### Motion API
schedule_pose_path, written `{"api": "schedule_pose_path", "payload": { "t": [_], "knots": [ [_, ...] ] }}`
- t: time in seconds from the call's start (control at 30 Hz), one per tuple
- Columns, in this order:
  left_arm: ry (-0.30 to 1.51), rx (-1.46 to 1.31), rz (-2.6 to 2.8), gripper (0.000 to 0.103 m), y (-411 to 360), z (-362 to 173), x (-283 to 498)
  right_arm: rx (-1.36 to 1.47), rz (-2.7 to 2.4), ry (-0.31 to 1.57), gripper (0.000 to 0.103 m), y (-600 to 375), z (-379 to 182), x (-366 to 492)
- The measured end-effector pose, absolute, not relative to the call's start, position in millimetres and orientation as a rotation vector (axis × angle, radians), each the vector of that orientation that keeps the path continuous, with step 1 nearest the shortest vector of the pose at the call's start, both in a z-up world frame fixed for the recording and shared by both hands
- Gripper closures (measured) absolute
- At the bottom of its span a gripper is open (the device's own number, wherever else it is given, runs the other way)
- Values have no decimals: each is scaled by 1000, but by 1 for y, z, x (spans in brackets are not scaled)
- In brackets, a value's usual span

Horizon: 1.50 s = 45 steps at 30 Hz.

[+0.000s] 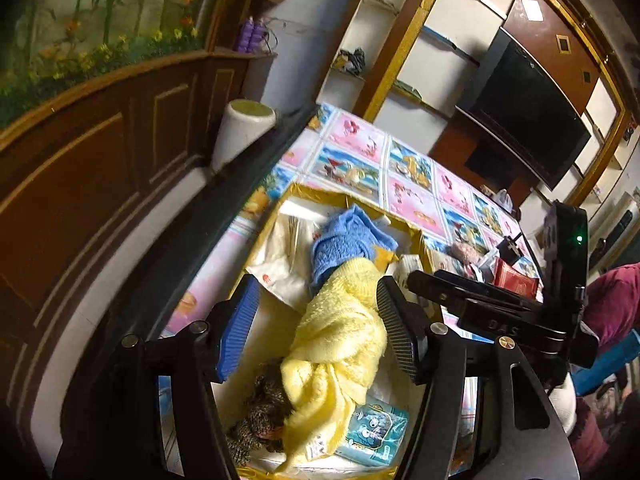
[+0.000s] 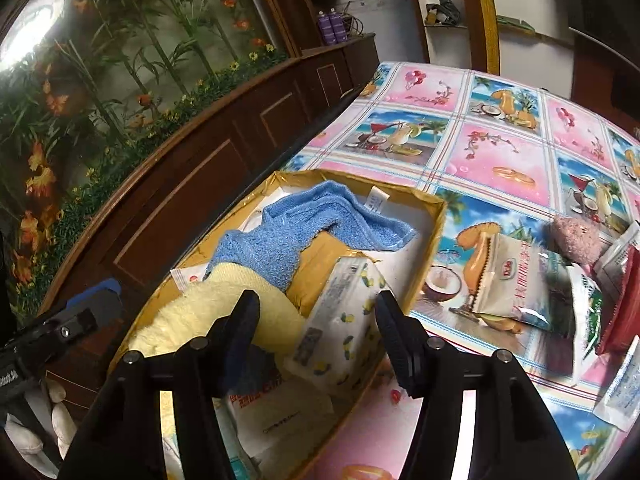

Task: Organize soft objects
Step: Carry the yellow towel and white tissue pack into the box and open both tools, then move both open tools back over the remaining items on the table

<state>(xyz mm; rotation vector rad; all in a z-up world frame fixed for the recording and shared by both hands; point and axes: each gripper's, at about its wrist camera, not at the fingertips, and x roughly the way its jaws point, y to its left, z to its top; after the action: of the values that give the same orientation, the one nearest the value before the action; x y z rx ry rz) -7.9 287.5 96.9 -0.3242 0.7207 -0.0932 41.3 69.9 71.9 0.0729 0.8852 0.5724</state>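
Both tongs stand open over the shallow gold cardboard box (image 2: 434,216) at frame centre, the left tongs (image 1: 316,328) straddling the fluffy yellow towel (image 1: 340,320) (apparently just dropped among the gathered soft things), the right tongs (image 2: 316,336) above a lemon-print tissue pack (image 2: 340,320).

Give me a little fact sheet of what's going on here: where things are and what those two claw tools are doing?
setting: table with a picture-print cloth
container: gold box on the cloth
in the box: blue towel, yellow towel, lemon-print tissue pack
outside the box: snack bag, pink plush
left gripper: jaws apart around the yellow towel, not pressing
right gripper: open above the tissue pack
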Motion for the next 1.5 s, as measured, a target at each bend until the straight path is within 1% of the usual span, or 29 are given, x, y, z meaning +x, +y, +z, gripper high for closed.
{"api": "schedule_pose_path", "payload": {
  "t": [0.1,0.23,0.33,0.6,0.87,1.3,1.5],
  "knots": [
    [673,-262,-77,41,272,109,-24,87,562,842,43,53,81,30],
    [633,-159,-62,41,239,119,-45,107,546,798,38,28,87,11],
    [619,-104,-67,41,212,122,-59,117,530,780,37,8,86,-4],
    [650,85,-100,41,134,114,-78,148,454,771,37,-48,79,-29],
    [659,221,-102,41,84,106,-85,229,376,753,36,-107,71,-40],
    [728,287,-132,41,47,85,-76,319,317,757,36,-162,55,-41],
    [839,153,-233,41,58,72,-61,350,277,744,36,-182,56,-39]
  ]
}}
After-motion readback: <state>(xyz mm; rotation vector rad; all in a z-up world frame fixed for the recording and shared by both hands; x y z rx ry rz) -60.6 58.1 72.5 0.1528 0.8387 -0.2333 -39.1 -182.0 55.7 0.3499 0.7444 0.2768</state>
